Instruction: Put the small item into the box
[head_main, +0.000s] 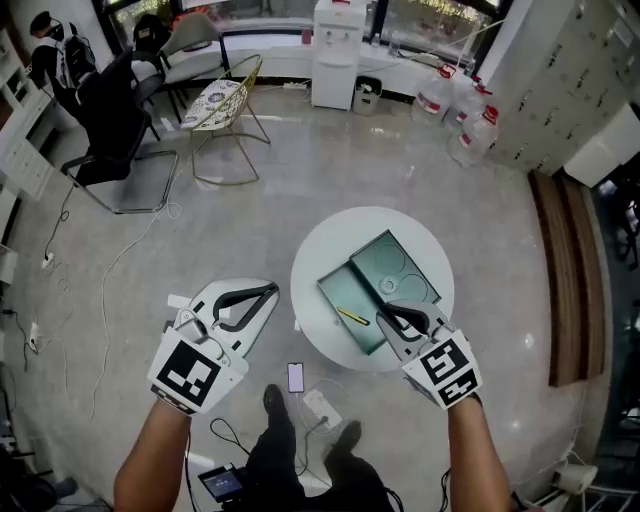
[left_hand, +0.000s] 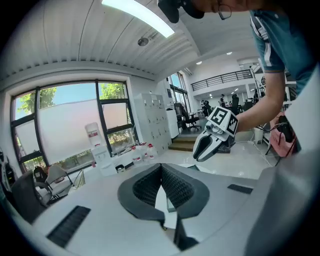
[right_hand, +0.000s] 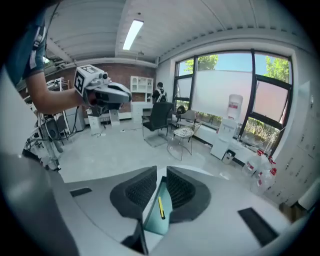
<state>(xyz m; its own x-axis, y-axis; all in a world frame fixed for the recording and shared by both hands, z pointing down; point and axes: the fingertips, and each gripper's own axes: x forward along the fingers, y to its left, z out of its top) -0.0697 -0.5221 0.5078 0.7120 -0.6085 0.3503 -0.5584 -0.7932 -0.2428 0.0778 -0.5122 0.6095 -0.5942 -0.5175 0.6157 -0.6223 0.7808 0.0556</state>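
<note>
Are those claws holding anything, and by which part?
Nothing: both the left gripper and right gripper are empty; the yellow item lies loose in the teal box.

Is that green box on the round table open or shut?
Open: the box lies spread in two green halves side by side, a yellow item resting in one.

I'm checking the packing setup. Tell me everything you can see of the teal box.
The teal box lies open on the round white table: a shallow tray with its matching lid flat beside it, edges touching. It looks smooth and slightly glossy. A thin yellow item lies in the tray. The right claw hangs over its near corner.
</note>
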